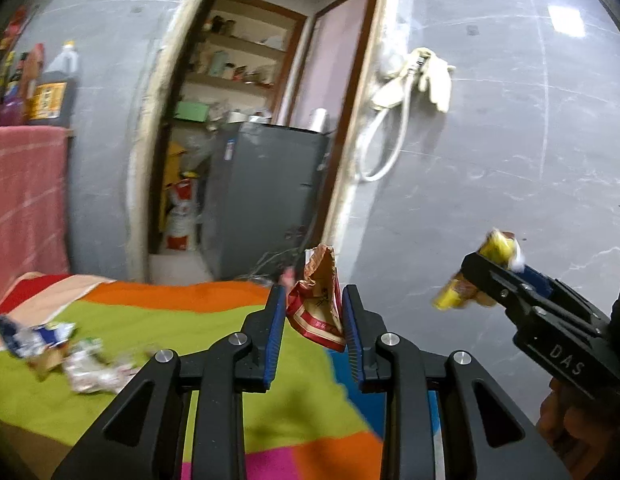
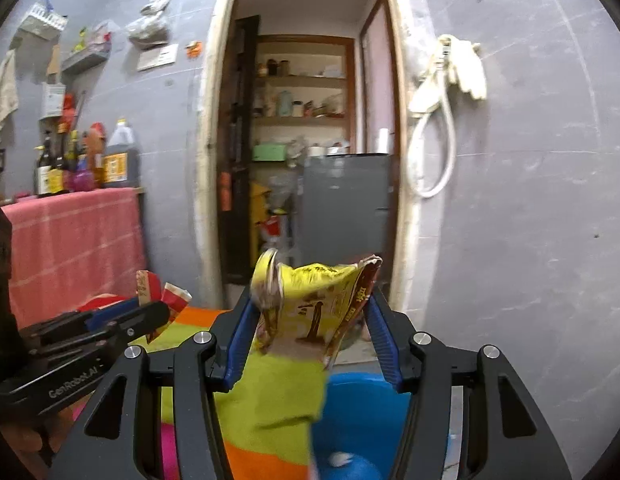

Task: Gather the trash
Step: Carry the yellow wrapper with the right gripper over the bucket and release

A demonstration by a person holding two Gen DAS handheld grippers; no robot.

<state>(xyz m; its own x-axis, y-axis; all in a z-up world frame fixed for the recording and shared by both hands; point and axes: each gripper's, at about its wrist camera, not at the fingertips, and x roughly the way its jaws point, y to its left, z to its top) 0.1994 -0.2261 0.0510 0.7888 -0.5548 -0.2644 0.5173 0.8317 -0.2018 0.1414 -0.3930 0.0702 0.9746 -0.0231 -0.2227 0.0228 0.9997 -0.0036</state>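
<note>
both hands loaded, blue bin low under your right

your left gripper (image 1: 312, 320) is clamped on the red wrapper (image 1: 319, 304), your right gripper (image 2: 310, 332) on the yellow packet (image 2: 314, 300), its long side spanning the jaws. the blue bin (image 2: 362, 420) sits just below the right one, nearer that hand. more crumpled wrappers (image 1: 70, 356) lie left on the striped bedspread (image 1: 198, 320); grey walls, open doorway ahead.

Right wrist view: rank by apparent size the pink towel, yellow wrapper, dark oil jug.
1. Pink checked towel hanging at left, largest.
2. Crumpled yellow snack wrapper, gripped by the right tool; it is closest to the lens, so it looks inflated.
3. Dark plastic oil jug with a yellow label, smallest.
</note>
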